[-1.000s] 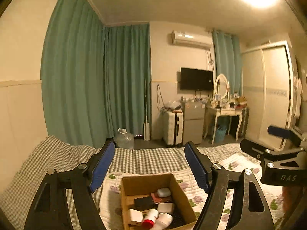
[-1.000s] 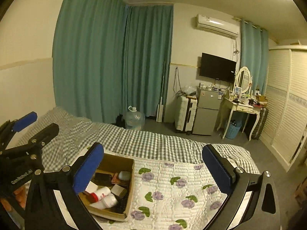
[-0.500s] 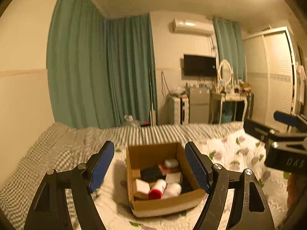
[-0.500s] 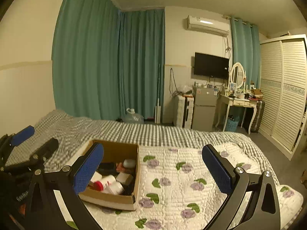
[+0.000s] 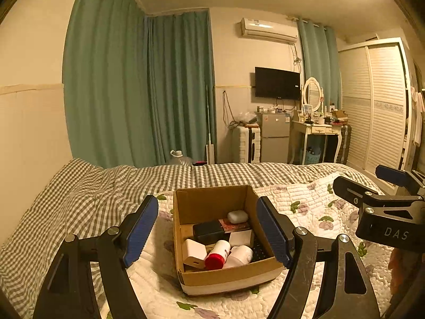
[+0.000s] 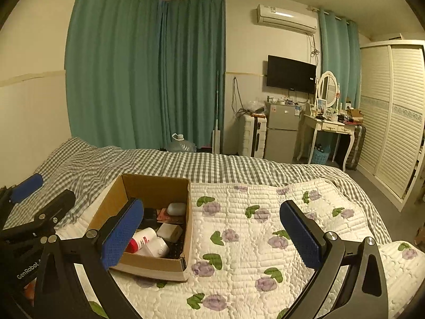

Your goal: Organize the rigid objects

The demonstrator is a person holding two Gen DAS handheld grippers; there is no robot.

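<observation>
setting: bedroom; bed (image 6: 265, 170) with grey checked sheet and a white quilt (image 6: 265, 239) printed with purple flowers
cardboard box (image 5: 228, 275): open-topped, sitting on the quilt, just beyond the left gripper and to the left of the right gripper
box contents: white bottle with red cap (image 5: 218, 251) lying on its side; second white bottle (image 5: 240, 255) touching it; white block (image 5: 195, 250) at the near left; black case (image 5: 209, 230) behind; small white rounded case (image 5: 237, 216) at the back; flat reddish item under it, kind unclear
left gripper (image 5: 207, 232): blue-padded fingers apart, nothing between the pads; box seen in the gap between them, untouched
right gripper (image 6: 211, 235): fingers wide apart, holding nothing; left finger (image 6: 122, 234) overlaps the box's near wall in view, contact cannot be told; right finger over bare quilt
relation of grippers: side by side, each visible at the edge of the other's view
background: green curtains (image 6: 148, 74), wall television (image 6: 290, 74), air conditioner (image 6: 287, 18), small fridge (image 6: 281, 133), dressing desk with oval mirror (image 6: 329, 127), louvred wardrobe (image 6: 393, 117)
</observation>
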